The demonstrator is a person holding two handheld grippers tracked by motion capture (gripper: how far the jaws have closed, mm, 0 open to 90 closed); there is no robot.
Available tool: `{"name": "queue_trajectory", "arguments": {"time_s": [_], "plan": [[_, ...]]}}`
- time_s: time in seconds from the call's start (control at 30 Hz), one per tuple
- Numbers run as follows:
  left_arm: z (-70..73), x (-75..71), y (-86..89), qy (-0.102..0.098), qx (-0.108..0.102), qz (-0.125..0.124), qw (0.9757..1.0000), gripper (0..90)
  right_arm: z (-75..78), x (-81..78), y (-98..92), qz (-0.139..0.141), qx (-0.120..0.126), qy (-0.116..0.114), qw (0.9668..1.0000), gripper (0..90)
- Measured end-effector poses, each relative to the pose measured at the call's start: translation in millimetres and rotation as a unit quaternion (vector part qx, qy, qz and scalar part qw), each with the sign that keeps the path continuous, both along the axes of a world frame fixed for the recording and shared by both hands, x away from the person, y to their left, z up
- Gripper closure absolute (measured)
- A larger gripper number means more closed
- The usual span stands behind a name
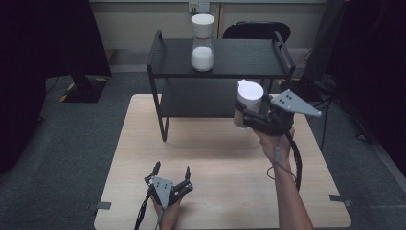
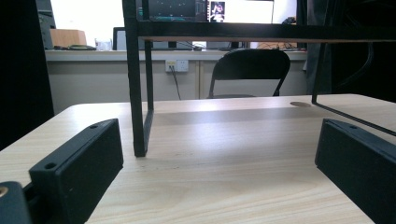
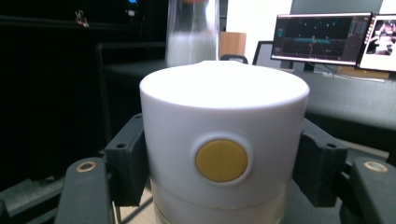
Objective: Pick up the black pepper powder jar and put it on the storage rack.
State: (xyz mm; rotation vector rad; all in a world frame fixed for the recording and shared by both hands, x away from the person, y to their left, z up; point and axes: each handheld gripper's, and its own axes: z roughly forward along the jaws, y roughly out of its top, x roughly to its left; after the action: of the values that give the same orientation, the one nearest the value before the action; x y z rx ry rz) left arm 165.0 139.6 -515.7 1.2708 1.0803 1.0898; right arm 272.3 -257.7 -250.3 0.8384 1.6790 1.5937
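The right gripper (image 1: 243,115) pinches a white jar (image 1: 249,98) by its lid, jaws pressed on both sides, and holds it in the air above the desk's (image 1: 215,158) far right part, just in front of the black shelf (image 1: 220,60). A yellow button (image 3: 221,160) on the lid faces the gripper. The left gripper (image 1: 171,171) rests near the desk's near edge, jaws spread wide with nothing between them. A second jar (image 1: 202,43) stands on the shelf's top.
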Motion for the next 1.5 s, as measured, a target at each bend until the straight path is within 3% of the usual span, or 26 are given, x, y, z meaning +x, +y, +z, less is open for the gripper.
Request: {"name": "queue_trajectory", "arguments": {"time_s": [0.23, 0.33, 0.57, 1.03, 1.5], "plan": [[0.0, 0.0, -0.1, 0.0, 0.0, 0.0, 1.0, 0.4, 41.9, 26.9, 3.1, -0.009, 0.006, -0.003, 0.9999, 30.1], [-0.2, -0.1, -0.1, -0.001, 0.0, 0.0, 1.0, 0.4, 53.7, 36.5, 6.2, -0.018, 0.017, -0.005, 0.9997, 30.1], [-0.1, -0.1, -0.1, 0.0, 0.0, 0.0, 1.0, 0.5, 74.8, 54.0, 24.9, -0.05, 0.015, -0.011, 0.9986, 30.1], [-0.1, 0.1, 0.5, 0.0, 0.0, -0.001, 1.0, 0.4, 80.9, 86.5, 66.7, -0.137, 0.023, -0.004, 0.9903, 30.1], [-0.1, 0.0, 0.5, 0.0, 0.0, -0.001, 1.0, 0.4, 81.7, 100.1, 81.2, -0.152, 0.015, 0.007, 0.9882, 30.0]]}}
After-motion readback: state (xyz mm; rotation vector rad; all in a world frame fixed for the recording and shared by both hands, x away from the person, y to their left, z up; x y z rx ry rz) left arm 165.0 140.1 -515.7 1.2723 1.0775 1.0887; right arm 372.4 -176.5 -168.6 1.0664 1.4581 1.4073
